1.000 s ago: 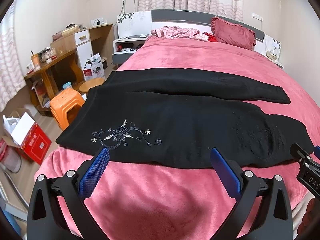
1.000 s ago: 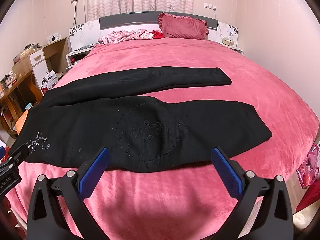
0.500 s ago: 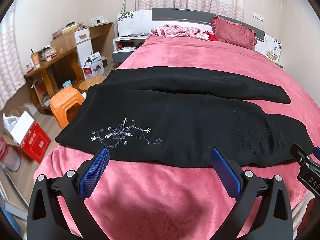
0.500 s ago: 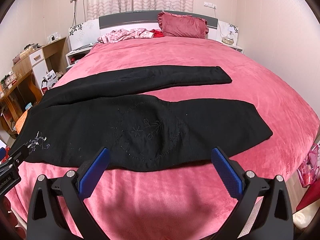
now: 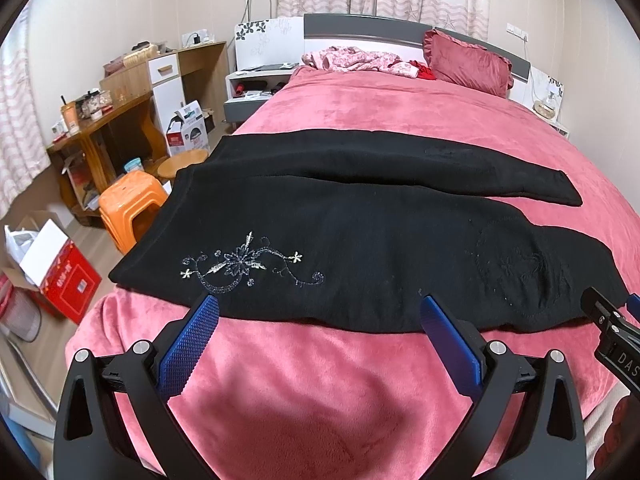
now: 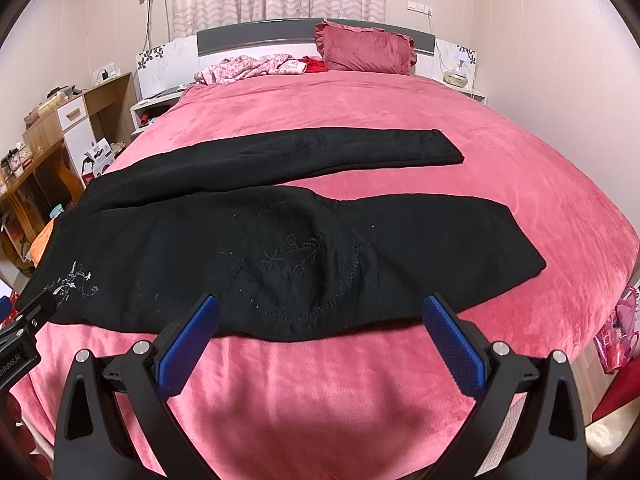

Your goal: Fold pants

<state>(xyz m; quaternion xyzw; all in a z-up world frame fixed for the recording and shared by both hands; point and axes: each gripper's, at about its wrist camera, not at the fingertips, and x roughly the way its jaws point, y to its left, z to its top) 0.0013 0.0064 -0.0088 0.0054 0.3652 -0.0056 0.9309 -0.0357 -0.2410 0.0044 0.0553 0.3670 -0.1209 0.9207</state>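
1. I see a bedroom; the bed [image 5: 400, 120] under its pink blanket fills my view, with a wooden desk [image 5: 100, 120] and an orange stool [image 5: 132, 204] off its left side.
2. The black pants [image 5: 360, 248] lie flat across the bed, waist toward the stool side, legs spread apart toward the other side.
3. My left tool [image 5: 316, 316] hangs wide open just short of the pants' near edge, holding nothing.
4. My right tool [image 6: 320, 316] is equally wide, empty, at the same edge.
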